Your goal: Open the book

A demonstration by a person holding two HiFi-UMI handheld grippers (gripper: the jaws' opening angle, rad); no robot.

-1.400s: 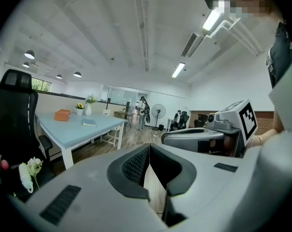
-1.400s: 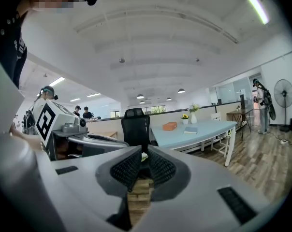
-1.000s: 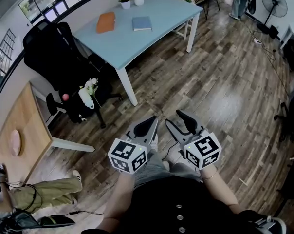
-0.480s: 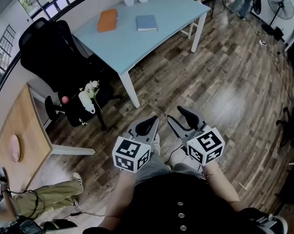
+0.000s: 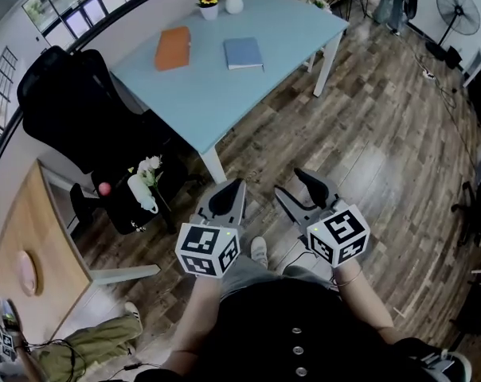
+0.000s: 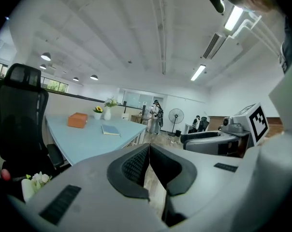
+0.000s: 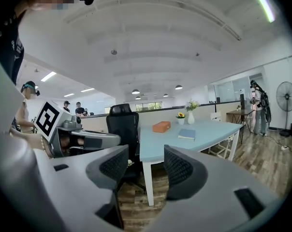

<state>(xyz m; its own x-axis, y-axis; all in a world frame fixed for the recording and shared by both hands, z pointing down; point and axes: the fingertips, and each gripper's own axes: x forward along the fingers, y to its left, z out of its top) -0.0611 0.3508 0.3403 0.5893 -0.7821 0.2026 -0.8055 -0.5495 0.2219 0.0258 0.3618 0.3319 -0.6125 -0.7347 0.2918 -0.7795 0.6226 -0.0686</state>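
A closed blue book [image 5: 243,53] lies flat on the light blue table [image 5: 199,94], and a closed orange book [image 5: 172,48] lies to its left. Both grippers hang over the wooden floor close to the person's body, well short of the table. My left gripper [image 5: 227,193] is shut with nothing between its jaws, which meet in the left gripper view [image 6: 148,151]. My right gripper [image 5: 297,189] stands open and empty, with a clear gap [image 7: 146,166]. The blue book [image 7: 187,134] and the orange book [image 7: 161,126] show far ahead between the right jaws.
A sunflower pot [image 5: 208,4] and a white vase [image 5: 234,0] stand at the table's far edge. A black office chair [image 5: 69,110] holding a white flower toy [image 5: 143,188] stands left of the table. A wooden desk [image 5: 21,237] is at far left, a floor fan [image 5: 452,5] at top right.
The view has drawn nearer to the blue table, which now sits larger and lower in the head view. Both grippers stay held in front of the body, the left swung slightly left.
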